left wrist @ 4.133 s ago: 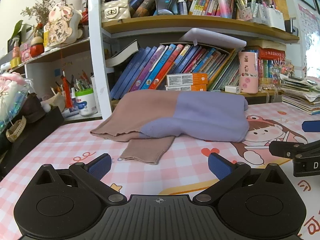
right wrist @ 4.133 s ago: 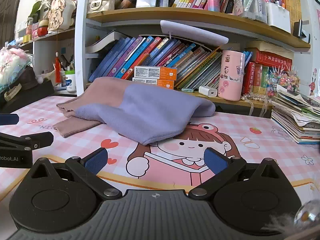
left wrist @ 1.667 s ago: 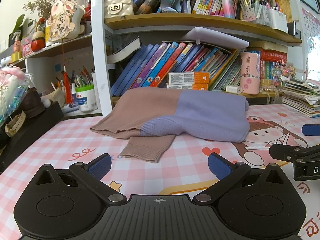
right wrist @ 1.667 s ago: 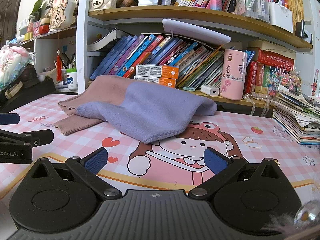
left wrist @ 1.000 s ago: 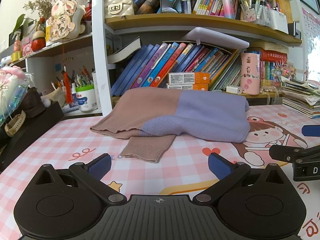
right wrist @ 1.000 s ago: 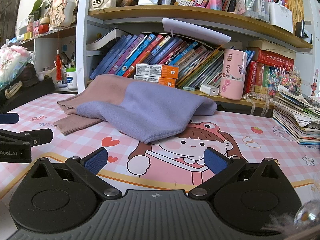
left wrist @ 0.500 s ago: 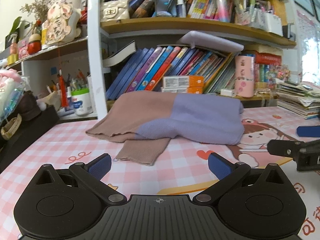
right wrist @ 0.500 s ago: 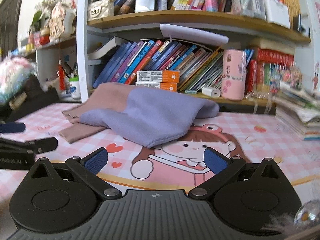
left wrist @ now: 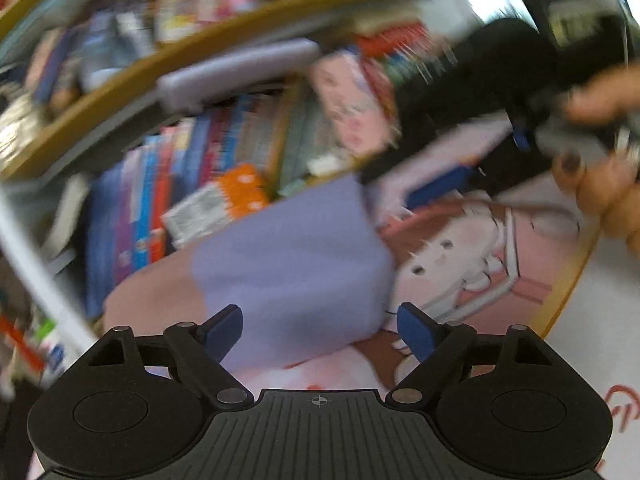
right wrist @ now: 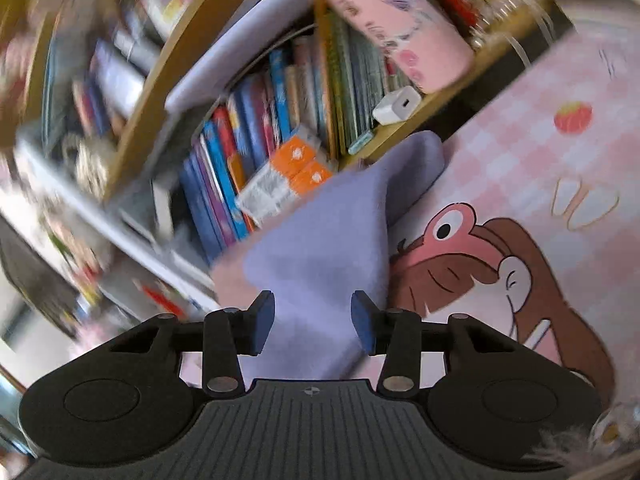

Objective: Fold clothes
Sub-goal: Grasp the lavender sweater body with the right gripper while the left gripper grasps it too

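Garment dead ahead of both grippers, right one nearer.

Left wrist view, heavily blurred and tilted: left gripper (left wrist: 319, 327) with fingers wide apart, gripping nothing. Sweater (left wrist: 288, 264) lying on the pink cartoon mat (left wrist: 500, 264) straight in front, lilac half framed between the pads, tan half trailing off to the left, long axis running crosswise to the fingers. Right gripper (left wrist: 472, 176) seen beyond the lilac end.
Right wrist view: fingers partly drawn in yet apart, not clamped, lilac edge of the sweater (right wrist: 320, 272) sitting in the gap. Contact with the pads impossible to tell. Likely first grab from the right side.
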A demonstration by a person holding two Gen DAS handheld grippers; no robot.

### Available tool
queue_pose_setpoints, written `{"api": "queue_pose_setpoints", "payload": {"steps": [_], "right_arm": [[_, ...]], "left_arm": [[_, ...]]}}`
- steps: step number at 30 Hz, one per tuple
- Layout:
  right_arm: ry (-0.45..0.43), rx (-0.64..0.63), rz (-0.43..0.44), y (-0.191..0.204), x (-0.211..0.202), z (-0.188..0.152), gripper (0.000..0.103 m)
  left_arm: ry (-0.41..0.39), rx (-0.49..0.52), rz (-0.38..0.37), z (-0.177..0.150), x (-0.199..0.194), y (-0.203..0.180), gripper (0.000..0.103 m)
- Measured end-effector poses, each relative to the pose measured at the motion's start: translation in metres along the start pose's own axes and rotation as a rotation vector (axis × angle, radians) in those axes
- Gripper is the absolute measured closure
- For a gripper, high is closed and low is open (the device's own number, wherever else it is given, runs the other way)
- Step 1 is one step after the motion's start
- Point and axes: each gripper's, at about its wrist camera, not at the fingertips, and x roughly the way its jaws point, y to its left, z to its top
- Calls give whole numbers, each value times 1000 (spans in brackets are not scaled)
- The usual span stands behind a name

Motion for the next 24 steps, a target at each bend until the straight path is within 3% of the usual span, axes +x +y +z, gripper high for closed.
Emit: {"api": "queue_pose_setpoints", "payload": {"steps": [2, 7, 8, 9, 11, 14, 16, 21, 23, 24], "right_arm": [[1, 0, 19, -3, -9, 2, 60], [-54, 9, 31, -4, -24, 7, 49], [-54, 19, 37, -6, -23, 7, 48], [-47, 28, 38, -6, -23, 7, 48], [-31, 43, 40, -9, -19, 6, 45], [-7, 67, 48, -12, -15, 3, 37], [6, 80, 55, -13, -13, 2, 29], [48, 124, 47, -15, -8, -3, 26], [43, 150, 25, -18, -8, -6, 29], [30, 160, 2, -20, -10, -7, 54]], "left_arm": [[38, 49, 14, 2, 16, -9, 20], [74, 155, 133, 6, 44, -14, 27], [78, 160, 142, 5, 48, -13, 42], [90, 153, 143, 4, 52, -11, 63], [94, 100, 118, 3, 53, -3, 83], [21, -57, 28, 7, 18, 14, 92], [-56, -126, -23, 11, -21, 26, 93], [-187, -227, -169, -2, -128, 29, 95], [-214, -242, -211, -13, -159, 22, 95], [-219, -253, -227, -19, -171, 19, 96]]}}
